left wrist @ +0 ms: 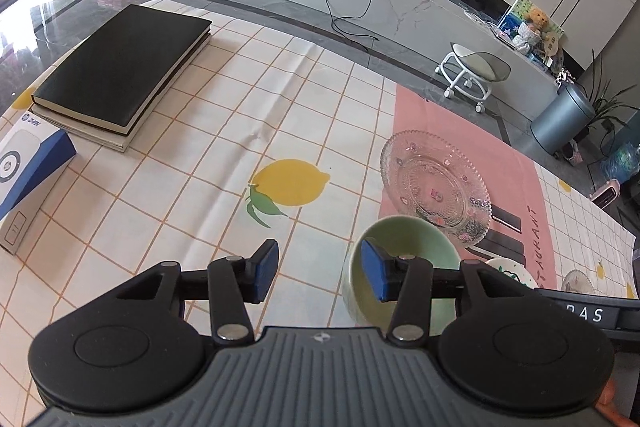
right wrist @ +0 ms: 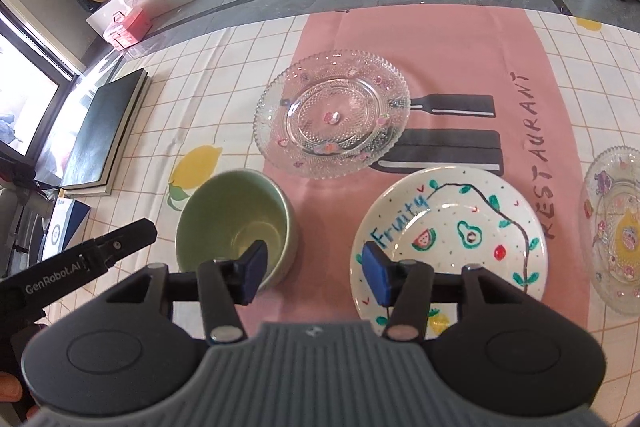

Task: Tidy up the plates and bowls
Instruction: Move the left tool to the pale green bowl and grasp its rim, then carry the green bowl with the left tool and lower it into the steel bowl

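A pale green bowl [left wrist: 404,247] [right wrist: 236,223] stands at the left edge of the pink mat [right wrist: 440,39]. My left gripper [left wrist: 320,271] is open. Its right pad hangs over the bowl's mouth, its left pad is outside, and the near-left rim lies between them untouched. My right gripper [right wrist: 316,271] is open over the mat, between the bowl and the white "Fruity" plate [right wrist: 448,239] [left wrist: 516,273]. Its right pad sits above that plate's left rim. A large clear glass plate [right wrist: 332,115] [left wrist: 436,183] lies behind them. A small glass plate [right wrist: 616,235] lies at the far right.
Two stacked black books [left wrist: 120,67] [right wrist: 100,131] and a blue-and-white box [left wrist: 24,179] lie on the left of the lemon-print tablecloth [left wrist: 240,115]. The table's far edge runs just behind the pink mat. Beyond it are the floor, a white stool [left wrist: 472,75] and a grey bin [left wrist: 560,119].
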`<move>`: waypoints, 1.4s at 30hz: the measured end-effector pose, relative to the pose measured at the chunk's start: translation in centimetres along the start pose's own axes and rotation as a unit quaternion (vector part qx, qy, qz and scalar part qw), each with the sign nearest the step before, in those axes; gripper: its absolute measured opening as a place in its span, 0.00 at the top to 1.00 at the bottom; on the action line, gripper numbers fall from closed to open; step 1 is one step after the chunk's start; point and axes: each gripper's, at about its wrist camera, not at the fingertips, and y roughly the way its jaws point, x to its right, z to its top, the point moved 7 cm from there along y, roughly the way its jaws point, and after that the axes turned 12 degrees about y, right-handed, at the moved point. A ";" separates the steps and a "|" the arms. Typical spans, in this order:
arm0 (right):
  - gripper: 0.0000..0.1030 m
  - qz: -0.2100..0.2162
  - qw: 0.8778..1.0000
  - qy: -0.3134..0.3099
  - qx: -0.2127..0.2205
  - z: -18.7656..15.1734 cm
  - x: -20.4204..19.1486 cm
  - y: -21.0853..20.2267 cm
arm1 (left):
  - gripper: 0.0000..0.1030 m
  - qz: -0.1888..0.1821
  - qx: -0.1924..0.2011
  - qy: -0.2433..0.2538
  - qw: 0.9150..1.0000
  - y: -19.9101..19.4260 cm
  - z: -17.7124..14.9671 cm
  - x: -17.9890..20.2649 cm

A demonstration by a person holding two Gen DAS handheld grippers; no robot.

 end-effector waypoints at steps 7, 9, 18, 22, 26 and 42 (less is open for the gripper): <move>0.68 0.011 0.999 -0.004 -0.030 0.0 -1.2 2.5 | 0.59 -0.022 -0.028 0.015 0.999 2.3 -0.5 1.7; 0.73 0.009 0.999 -0.007 -0.036 -0.1 -1.5 3.0 | 0.63 -0.017 -0.038 0.021 0.999 2.8 -0.7 1.9; 0.85 0.001 0.998 0.011 -0.055 -0.6 -1.7 4.8 | 0.83 -0.024 -0.077 0.019 0.997 4.6 -1.7 2.6; 0.90 -0.003 0.998 0.028 -0.060 -0.6 -1.4 5.2 | 0.90 -0.009 -0.087 0.015 0.996 4.8 -1.7 2.5; 0.91 -0.010 0.997 0.030 -0.064 -0.7 -1.5 5.1 | 0.91 0.000 -0.093 0.011 0.996 4.4 -1.7 2.5; 0.92 0.017 0.998 0.029 -0.049 -4.0 -2.7 -4.5 | 0.92 0.026 -0.058 0.027 0.998 -6.8 -1.8 5.4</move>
